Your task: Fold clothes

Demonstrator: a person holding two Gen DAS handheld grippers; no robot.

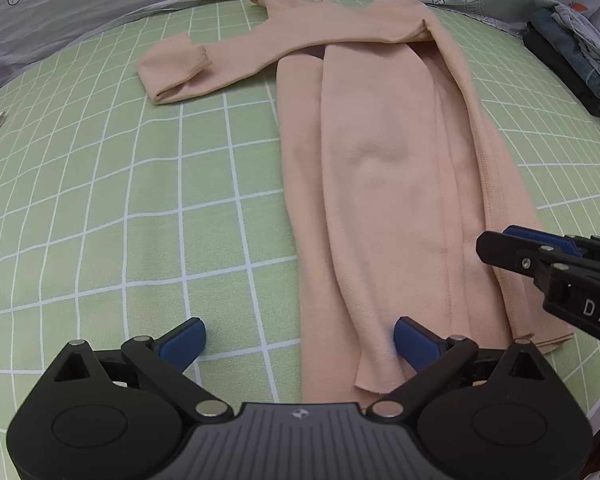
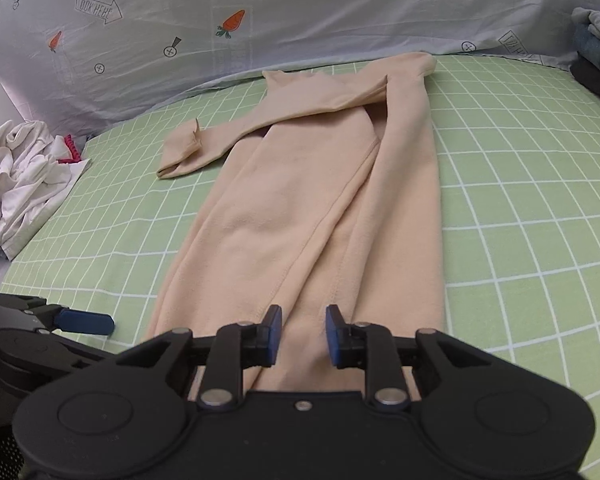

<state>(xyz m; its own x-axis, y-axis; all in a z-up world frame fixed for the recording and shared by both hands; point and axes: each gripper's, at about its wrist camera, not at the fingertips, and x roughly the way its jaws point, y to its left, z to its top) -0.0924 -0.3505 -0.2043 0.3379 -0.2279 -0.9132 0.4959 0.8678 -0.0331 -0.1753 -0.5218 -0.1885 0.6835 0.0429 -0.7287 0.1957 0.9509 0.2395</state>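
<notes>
Peach top lies folded lengthwise on green checked sheet — left gripper spread wide over its hem, right gripper fingers slightly apart, gripping nothing.

Both units built alike: matte black plastic gripper w/ blue finger pads, silver pivot screws, round side discs; second gripper identical, white lettering seen.

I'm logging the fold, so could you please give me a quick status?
Left claw wide open, right claw partly open, neither holding anything. Peach top lies lengthwise on green checked sheet, sides folded in, one sleeve sticking out. Nothing in the way.
</notes>
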